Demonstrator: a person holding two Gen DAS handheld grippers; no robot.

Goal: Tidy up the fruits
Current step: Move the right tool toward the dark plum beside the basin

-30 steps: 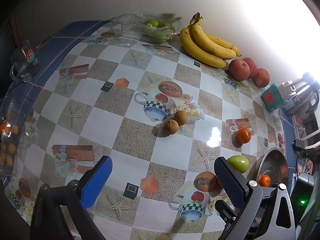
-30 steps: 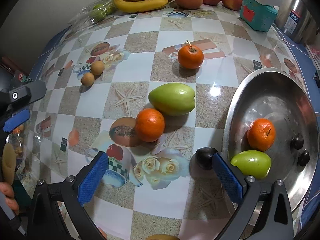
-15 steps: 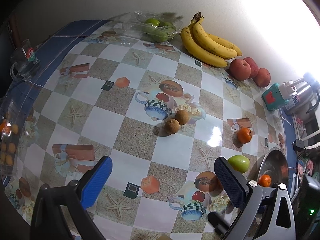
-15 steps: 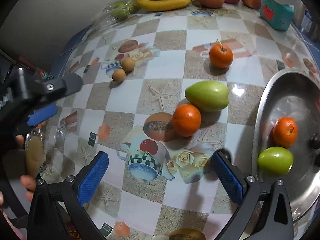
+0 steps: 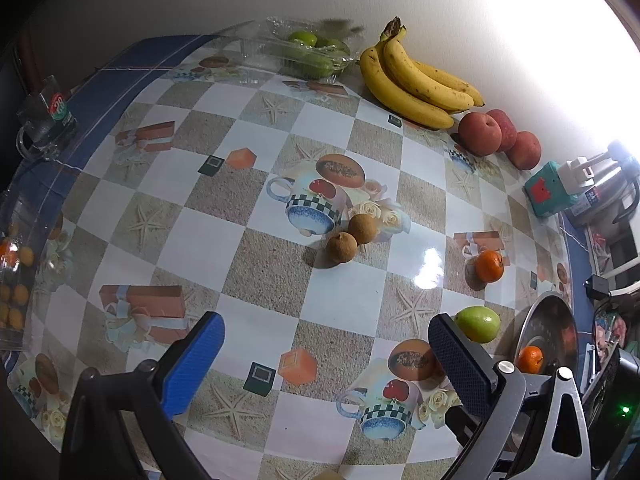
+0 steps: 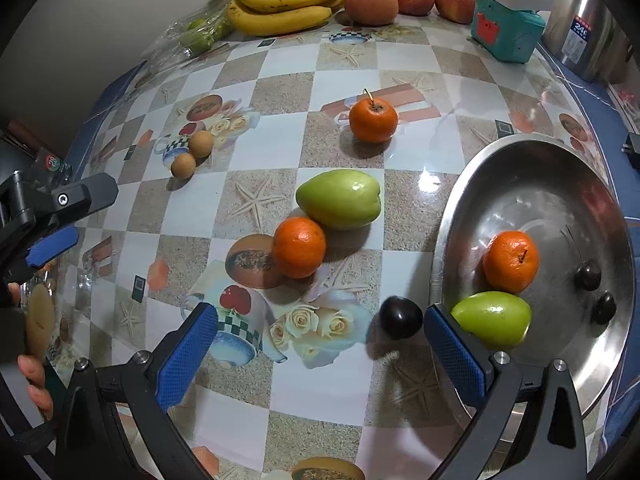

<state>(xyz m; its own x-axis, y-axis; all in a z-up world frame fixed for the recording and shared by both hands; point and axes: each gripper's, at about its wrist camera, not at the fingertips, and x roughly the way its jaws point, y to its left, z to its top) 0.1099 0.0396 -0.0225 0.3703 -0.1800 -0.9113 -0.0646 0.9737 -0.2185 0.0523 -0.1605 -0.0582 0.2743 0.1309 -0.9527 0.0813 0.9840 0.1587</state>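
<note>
A steel bowl (image 6: 520, 168) at the right holds an orange (image 6: 511, 262), a green fruit (image 6: 491, 319) and two dark plums (image 6: 587, 275). On the table lie a green fruit (image 6: 339, 199), two oranges (image 6: 299, 247) (image 6: 373, 119), a dark plum (image 6: 401, 317) and two brown fruits (image 6: 183, 166). My right gripper (image 6: 320, 350) is open and empty above the table, its right finger near the plum. My left gripper (image 5: 326, 354) is open and empty over the table's near side; the green fruit (image 5: 478, 323) and bowl (image 5: 554, 320) lie to its right.
Bananas (image 5: 416, 80), three red apples (image 5: 480, 134) and a clear box of green fruits (image 5: 312, 54) line the back wall. A teal box (image 6: 506, 30) and steel kettle (image 6: 588, 28) stand back right. A glass mug (image 5: 44, 120) stands at the left edge.
The right gripper has swung back to the right and closer to the bowl, so the dark plum shows beside its right finger. The left gripper has barely moved.
</note>
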